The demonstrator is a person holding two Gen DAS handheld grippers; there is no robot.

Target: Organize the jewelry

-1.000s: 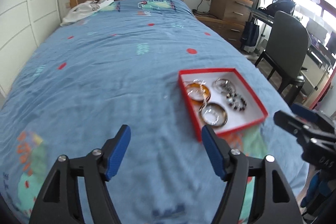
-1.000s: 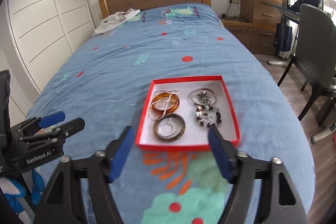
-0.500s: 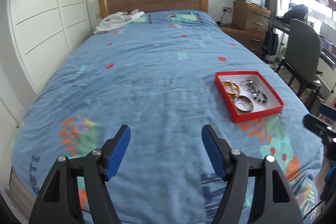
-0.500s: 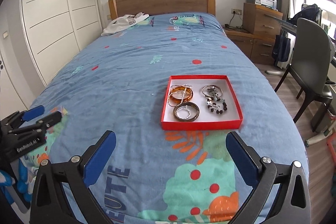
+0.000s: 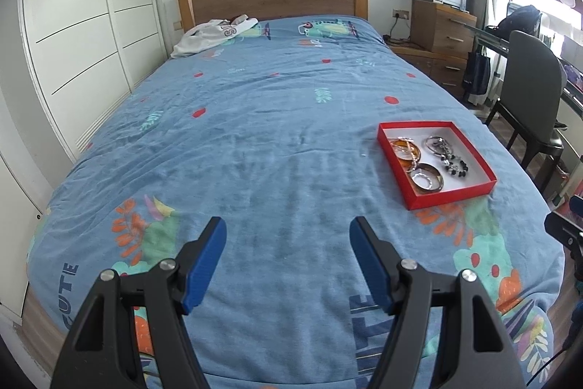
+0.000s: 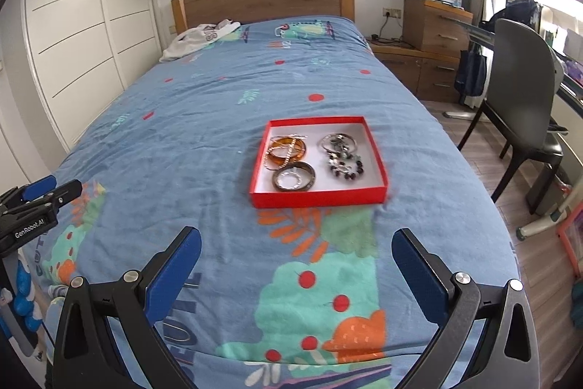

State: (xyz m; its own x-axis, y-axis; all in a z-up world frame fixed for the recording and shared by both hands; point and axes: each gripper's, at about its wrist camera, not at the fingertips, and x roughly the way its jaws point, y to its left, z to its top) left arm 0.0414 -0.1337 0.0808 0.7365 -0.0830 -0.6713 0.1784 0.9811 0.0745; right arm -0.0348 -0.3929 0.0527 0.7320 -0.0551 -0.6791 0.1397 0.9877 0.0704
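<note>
A shallow red box point(image 6: 317, 199) with a white floor lies on the blue bedspread, right of the bed's middle. Inside it are an amber bangle point(image 6: 288, 148), a dark bangle point(image 6: 293, 180), a beaded bracelet point(image 6: 344, 166) and silver rings point(image 6: 337, 142). My right gripper point(image 6: 297, 237) hovers over the bed's foot, well short of the box, open very wide and empty. My left gripper point(image 5: 288, 228) is open too, empty, with the red box point(image 5: 452, 199) far off to its front right. Each gripper shows at the edge of the other's view.
A white garment point(image 5: 215, 33) lies by the wooden headboard. White wardrobe doors point(image 5: 80, 35) run along the bed's left side. To the right stand a dark chair point(image 6: 521, 97), wooden drawers point(image 6: 435, 24) with a printer, and a desk.
Both grippers have drawn back from the red box toward the foot of the bed, so the box looks smaller. The right gripper's jaws have spread wider; the left jaws are unchanged.
</note>
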